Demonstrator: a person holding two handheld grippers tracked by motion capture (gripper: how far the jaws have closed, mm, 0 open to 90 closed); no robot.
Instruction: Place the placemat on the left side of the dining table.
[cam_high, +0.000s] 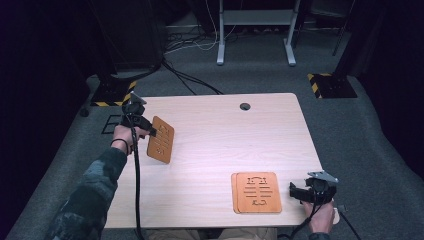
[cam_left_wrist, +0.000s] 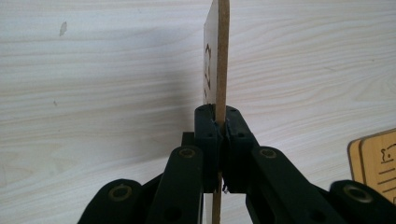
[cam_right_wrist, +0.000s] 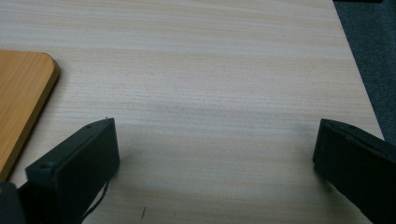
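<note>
Up near the tabletop's left edge, the left gripper (cam_high: 150, 131) is clamping a thin wooden board (cam_high: 161, 140), its jaws pressing both faces of the board's edge in the left gripper view (cam_left_wrist: 222, 122). That board (cam_left_wrist: 217, 51) is tilting up off the table (cam_high: 225, 130), its cut-out markings facing the middle. At the near right corner, the right gripper (cam_high: 295, 191) is resting with its jaws standing wide apart over bare wood (cam_right_wrist: 215, 135), gripping nothing. Just beside it to the left, a stack of flat wooden boards (cam_high: 257, 192) is lying along the near edge, the top one showing cut-out line patterns.
</note>
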